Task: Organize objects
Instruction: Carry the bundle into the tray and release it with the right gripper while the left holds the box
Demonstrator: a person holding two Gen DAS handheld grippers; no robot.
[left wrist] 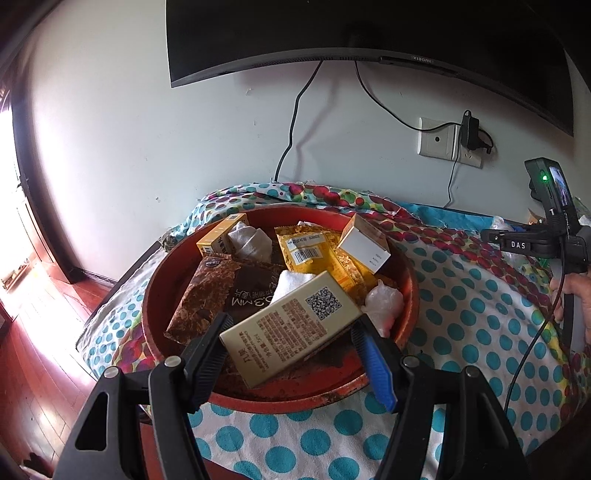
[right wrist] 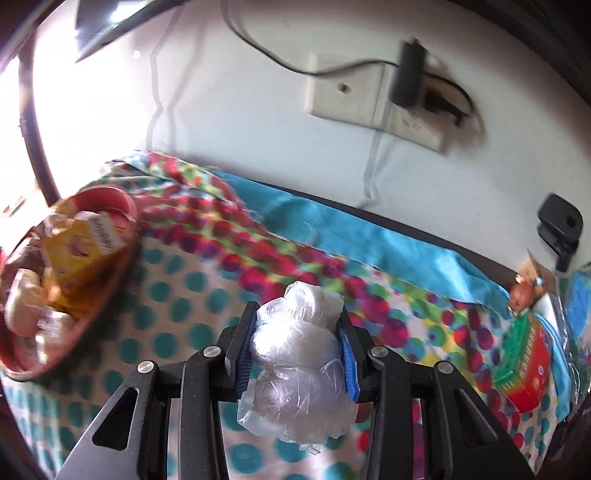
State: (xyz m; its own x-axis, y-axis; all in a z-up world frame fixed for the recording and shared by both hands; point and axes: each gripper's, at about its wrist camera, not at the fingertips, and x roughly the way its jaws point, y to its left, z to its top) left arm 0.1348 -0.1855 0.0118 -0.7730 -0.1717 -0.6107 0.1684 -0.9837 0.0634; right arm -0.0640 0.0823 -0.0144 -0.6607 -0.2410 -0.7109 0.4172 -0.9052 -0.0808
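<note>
A red round tray (left wrist: 412, 295) on the dotted cloth holds snack packets and boxes. My left gripper (left wrist: 291, 332) has its fingers on both sides of a beige box with a QR code (left wrist: 288, 325), which lies tilted over the tray's near side. The jaws stand wide and look apart from the box. In the tray lie a brown packet (left wrist: 201, 295), a yellow packet (left wrist: 317, 258), a white box (left wrist: 364, 245) and a plastic-wrapped bundle (left wrist: 382, 304). My right gripper (right wrist: 295, 332) is shut on a clear plastic-wrapped white bundle (right wrist: 299, 354) above the cloth. The tray shows at left (right wrist: 122, 210).
The table wears a polka-dot cloth (left wrist: 472, 314) and stands against a white wall with a socket (left wrist: 437, 142) and a monitor (left wrist: 369, 33) above. A red and green box (right wrist: 524, 365) and other items lie at the right end. Wood floor (left wrist: 37, 332) is to the left.
</note>
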